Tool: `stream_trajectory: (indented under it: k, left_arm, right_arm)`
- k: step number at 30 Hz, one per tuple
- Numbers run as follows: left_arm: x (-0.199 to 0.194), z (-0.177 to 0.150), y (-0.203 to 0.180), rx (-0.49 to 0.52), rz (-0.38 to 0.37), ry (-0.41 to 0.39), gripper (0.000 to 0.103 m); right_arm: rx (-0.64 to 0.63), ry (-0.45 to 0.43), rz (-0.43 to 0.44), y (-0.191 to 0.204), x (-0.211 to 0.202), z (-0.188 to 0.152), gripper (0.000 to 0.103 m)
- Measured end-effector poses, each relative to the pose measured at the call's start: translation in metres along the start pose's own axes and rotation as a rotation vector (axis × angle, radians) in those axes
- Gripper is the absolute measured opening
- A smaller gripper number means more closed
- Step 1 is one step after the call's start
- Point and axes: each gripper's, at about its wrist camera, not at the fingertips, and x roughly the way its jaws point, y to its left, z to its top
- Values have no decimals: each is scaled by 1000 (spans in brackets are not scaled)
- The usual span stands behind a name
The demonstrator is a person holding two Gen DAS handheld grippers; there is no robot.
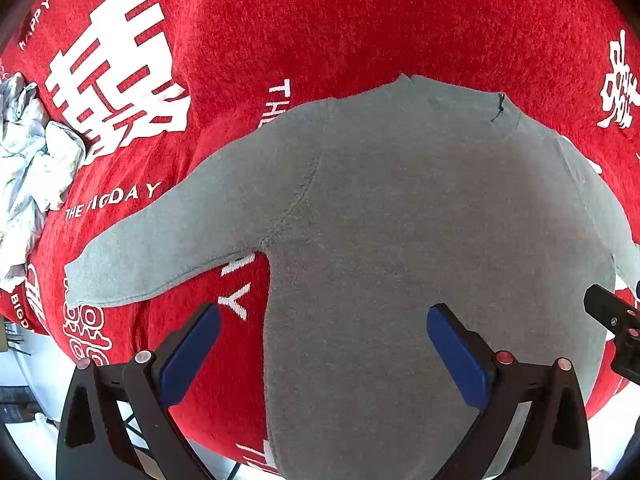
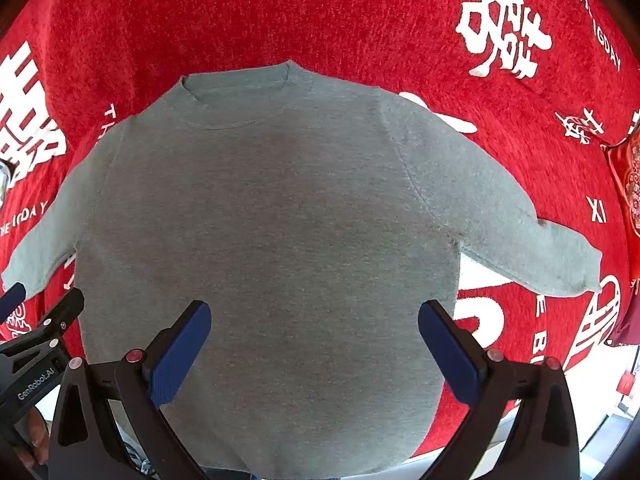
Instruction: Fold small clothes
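A small grey sweater (image 1: 400, 220) lies flat and spread out on a red blanket with white lettering (image 1: 320, 20). Its collar points away from me and both sleeves stretch out to the sides. My left gripper (image 1: 324, 316) is open and empty, hovering over the sweater's lower left side near the left sleeve (image 1: 160, 248). My right gripper (image 2: 314, 312) is open and empty over the lower middle of the sweater (image 2: 280, 200), whose right sleeve (image 2: 540, 248) lies flat. Each gripper shows at the edge of the other's view.
A crumpled white patterned cloth (image 1: 28, 168) lies at the blanket's left edge. A dark red patterned item (image 2: 630, 184) sits at the right edge. The blanket's near edge (image 2: 520, 400) drops off just behind the sweater's hem.
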Motion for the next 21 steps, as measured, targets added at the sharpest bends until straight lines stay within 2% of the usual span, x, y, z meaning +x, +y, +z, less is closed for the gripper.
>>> stream_trajectory:
  k: [21]
  left_arm:
    - [2, -3, 5, 2, 10, -5, 103]
  right_arm:
    - [-9, 22, -4, 1, 2, 2, 103]
